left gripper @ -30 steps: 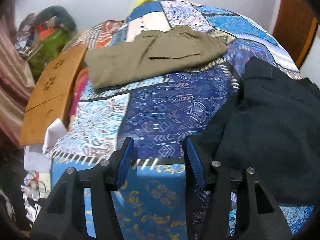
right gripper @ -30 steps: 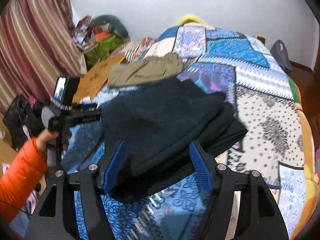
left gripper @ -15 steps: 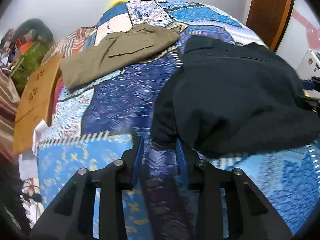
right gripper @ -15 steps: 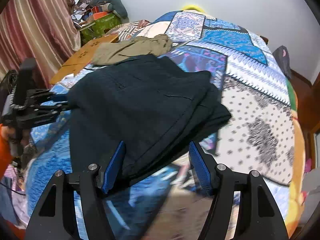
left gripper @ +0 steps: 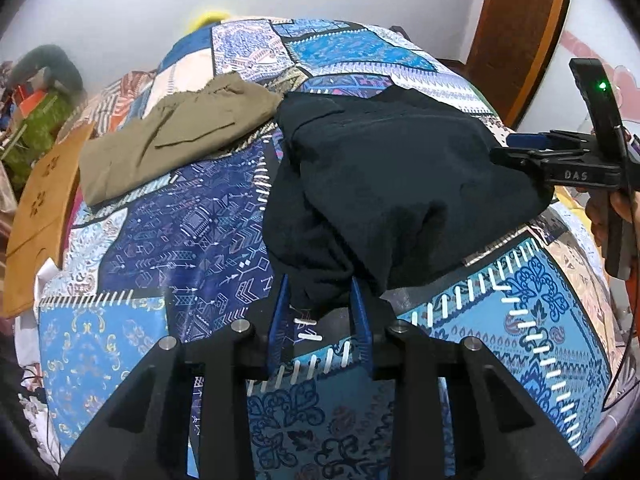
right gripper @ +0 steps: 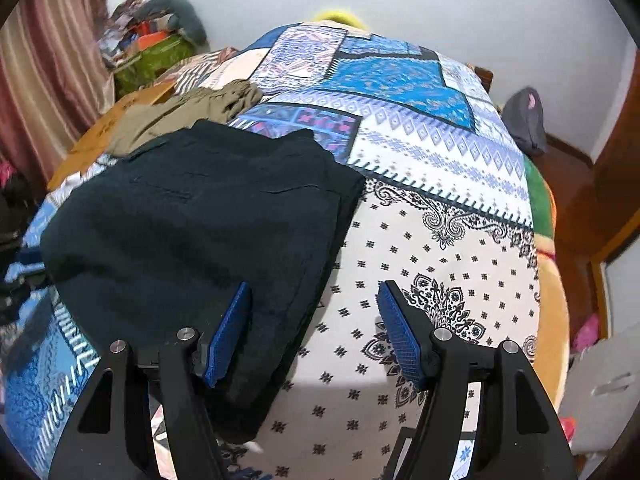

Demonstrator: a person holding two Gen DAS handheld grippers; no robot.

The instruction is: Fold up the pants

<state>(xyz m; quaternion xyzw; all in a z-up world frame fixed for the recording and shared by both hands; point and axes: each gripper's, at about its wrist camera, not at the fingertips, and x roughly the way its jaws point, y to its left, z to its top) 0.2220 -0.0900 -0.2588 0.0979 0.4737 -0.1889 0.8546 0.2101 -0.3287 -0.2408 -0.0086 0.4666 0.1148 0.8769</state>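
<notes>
A: Where do the black pants (left gripper: 392,184) lie?

B: On the patchwork bedspread (left gripper: 192,224), toward its near edge, bunched into a thick multi-layer stack; the olive pants (left gripper: 176,136) lie folded toward the far left corner, just beside them.

A: State of the left gripper (left gripper: 320,312)?

B: Narrow, its blue pads pinching a hanging fold at the stack's near-left corner.

A: And the right gripper (right gripper: 314,328)?

B: Jaws spread wide; the left pad (right gripper: 228,336) overlaps the stack's near-right edge in the wrist view, the other stands over bare bedspread. It grips nothing.

A: Handling properties?

B: Judged soft, limp and moderately heavy: the cloth sags between supports and the layers may slide apart. Best hold is probably at the corners or along a folded edge, catching all layers together.
</notes>
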